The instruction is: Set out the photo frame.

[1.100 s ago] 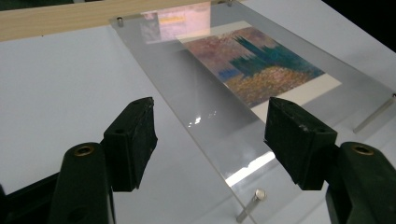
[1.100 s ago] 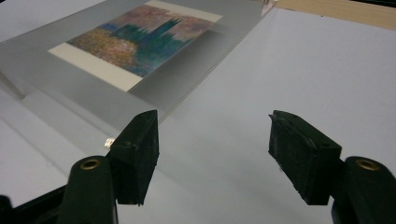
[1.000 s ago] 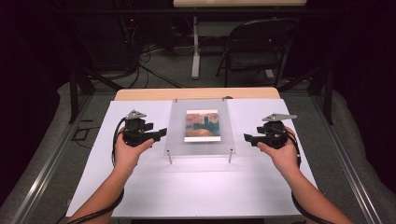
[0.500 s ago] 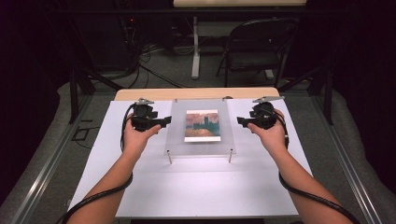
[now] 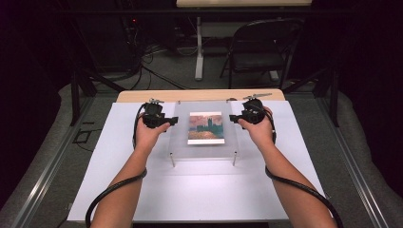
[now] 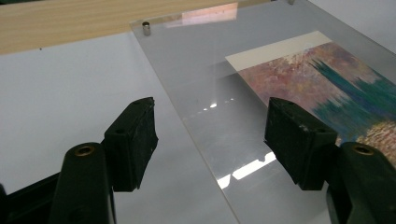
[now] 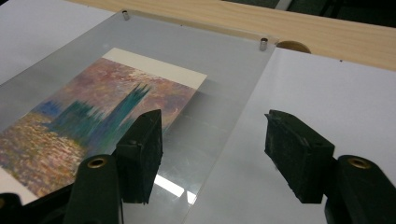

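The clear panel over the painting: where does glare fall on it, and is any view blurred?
Left gripper view: white glare streaks lie on the clear panel between the open fingers, and the painting looks soft. Right gripper view: a bright streak sits near the bottom of the panel, by the left finger. High view: room dark, white table evenly lit.

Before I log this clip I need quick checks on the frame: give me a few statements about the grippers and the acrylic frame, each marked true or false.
1. Both grippers are open. True.
2. The left gripper straddles an edge of the clear acrylic frame. True.
3. The picture in the frame is a black-and-white photo. False: it is a colourful painting print.
4. The right gripper is clamped shut on a metal standoff. False: its jaws are apart, the standoff lies farther off.
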`<state>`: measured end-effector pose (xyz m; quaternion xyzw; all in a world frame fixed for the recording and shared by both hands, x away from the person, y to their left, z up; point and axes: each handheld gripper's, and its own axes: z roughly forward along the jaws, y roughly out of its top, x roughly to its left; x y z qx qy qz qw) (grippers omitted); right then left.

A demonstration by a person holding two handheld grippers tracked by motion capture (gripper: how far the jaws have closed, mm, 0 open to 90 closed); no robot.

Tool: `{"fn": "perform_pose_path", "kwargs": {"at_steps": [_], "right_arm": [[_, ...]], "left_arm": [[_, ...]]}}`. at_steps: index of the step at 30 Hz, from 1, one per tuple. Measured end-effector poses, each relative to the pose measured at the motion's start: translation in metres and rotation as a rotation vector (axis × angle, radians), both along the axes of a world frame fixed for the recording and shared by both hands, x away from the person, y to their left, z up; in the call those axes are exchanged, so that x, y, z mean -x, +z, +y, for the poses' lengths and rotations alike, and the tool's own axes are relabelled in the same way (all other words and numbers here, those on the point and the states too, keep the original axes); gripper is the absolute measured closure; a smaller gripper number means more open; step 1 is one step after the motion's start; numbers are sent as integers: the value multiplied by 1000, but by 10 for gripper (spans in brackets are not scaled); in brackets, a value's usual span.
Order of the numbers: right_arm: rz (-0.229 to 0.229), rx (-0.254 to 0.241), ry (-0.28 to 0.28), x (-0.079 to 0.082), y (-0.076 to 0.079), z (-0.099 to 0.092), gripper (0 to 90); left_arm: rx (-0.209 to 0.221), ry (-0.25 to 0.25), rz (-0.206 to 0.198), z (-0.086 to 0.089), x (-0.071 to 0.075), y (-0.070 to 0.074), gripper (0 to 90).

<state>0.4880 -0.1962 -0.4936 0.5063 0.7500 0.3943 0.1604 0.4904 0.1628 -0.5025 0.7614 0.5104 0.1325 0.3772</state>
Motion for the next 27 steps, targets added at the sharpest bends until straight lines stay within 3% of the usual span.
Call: {"fn": "perform_pose_path", "kwargs": {"at_steps": [6,10,17,23,27], "right_arm": [[30,-30,-24,-9,-11,2,364],[52,-41,-31,-17,-21,3,365],[88,-50,-28,-26,-32,8,364],[118,-80,-31,-32,-38,9,364],[131,-99,-32,-34,-40,10,364]], "left_arm": [[23,16,18,2,-7,-7,340],[48,25,50,2,-14,-16,341],[47,20,78,-5,-22,-30,342],[87,16,92,-9,-27,-33,338],[91,12,114,-9,-29,-32,340]]}}
